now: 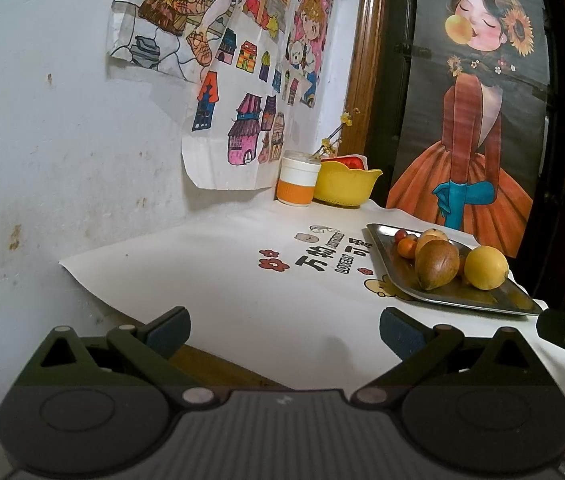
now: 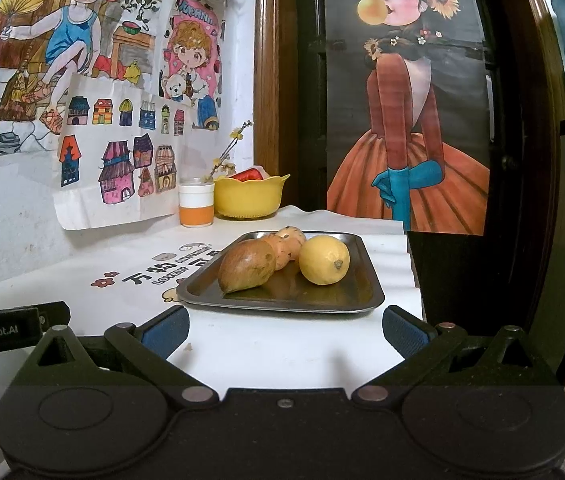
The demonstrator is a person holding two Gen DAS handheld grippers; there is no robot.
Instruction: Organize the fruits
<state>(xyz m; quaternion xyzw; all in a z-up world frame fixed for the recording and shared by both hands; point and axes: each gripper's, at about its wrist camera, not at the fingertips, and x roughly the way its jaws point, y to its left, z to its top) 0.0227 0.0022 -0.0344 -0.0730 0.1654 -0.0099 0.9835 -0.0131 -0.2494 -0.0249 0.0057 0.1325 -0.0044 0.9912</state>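
Left gripper (image 1: 284, 334) low over the near part of the tabletop (image 1: 210, 280), jaws spread wide, nothing between them. Right gripper (image 2: 285, 330) likewise spread and empty, facing the metal tray (image 2: 366, 296) from just short of its near rim.

Edges and room: white cloth covers the tabletop; its left edge runs along the white wall (image 1: 42, 120), where a strip of bare wood shows by the left jaw. Open cloth lies between both grippers and the tray. A dark panel (image 2: 462, 272) stands just beside the tray on the right. Back corner is crowded.

Containers: tray holds a brown pointed fruit (image 2: 246, 266) at the front, a yellow lemon (image 2: 324, 260) just beside it, two orange speckled fruits (image 2: 290, 238) behind, touching. In the left view small red and orange fruits (image 1: 404, 246) sit at the tray's far end. In the back corner, a yellow bowl (image 2: 250, 198) with something red in it, next to a white-and-orange cup (image 2: 196, 204) holding a yellow-flowered sprig.

Writing: cloth print reads "万物", "LOVELY" and more, partly hidden. "GenRobot.AI" on the left gripper's body at the right view's edge. Drawings taped to the wall; a painted figure in an orange dress behind.
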